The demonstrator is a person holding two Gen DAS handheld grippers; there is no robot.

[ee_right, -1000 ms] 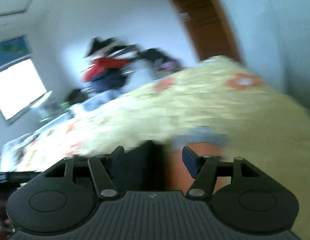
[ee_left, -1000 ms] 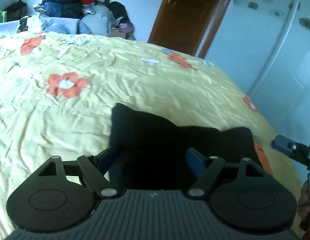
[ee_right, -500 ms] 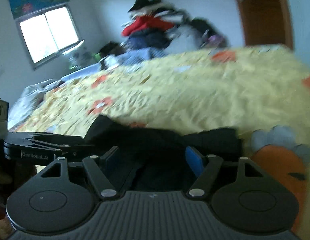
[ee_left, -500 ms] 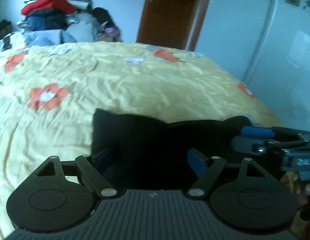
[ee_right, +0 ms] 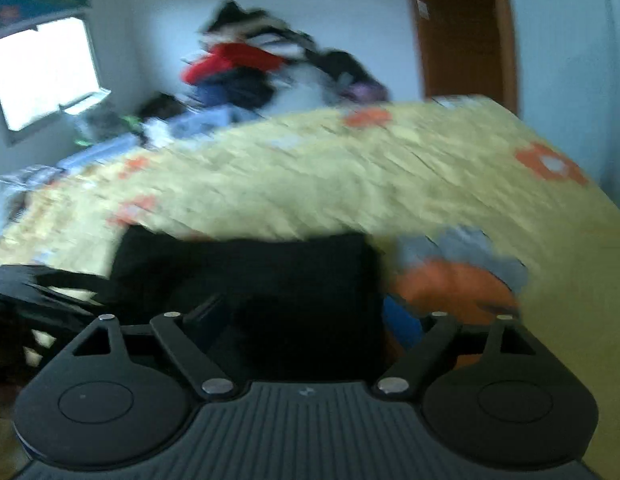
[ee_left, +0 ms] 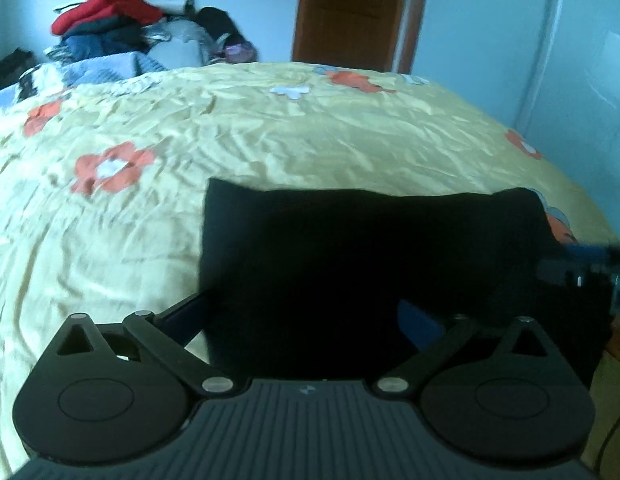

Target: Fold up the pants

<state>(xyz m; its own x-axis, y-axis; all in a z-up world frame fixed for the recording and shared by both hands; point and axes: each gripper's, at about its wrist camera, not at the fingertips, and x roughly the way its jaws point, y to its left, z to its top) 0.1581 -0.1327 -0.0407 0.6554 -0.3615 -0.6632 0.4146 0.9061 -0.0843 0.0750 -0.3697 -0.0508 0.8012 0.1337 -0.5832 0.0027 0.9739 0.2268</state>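
Both claws opening vs a sec ago: left claw (ee_left: 302, 312) now wide, right claw (ee_right: 306, 316) nearly so, pads pressing nothing though the black pants (ee_left: 370, 248) sit between them. Pants lie as a flatter rectangle on the bed's (ee_left: 270, 140) near edge, so prob. a fold just got released; next fold or smoothing to go.

Your left gripper (ee_left: 300, 316) has a dark grey ribbed body with a small light mark at its front edge. On each side sits a black round disc with an engraved circle. Black link arms with silver screws lead to blue fingers (ee_left: 420, 318). Your right gripper (ee_right: 306, 314) is built the same way.
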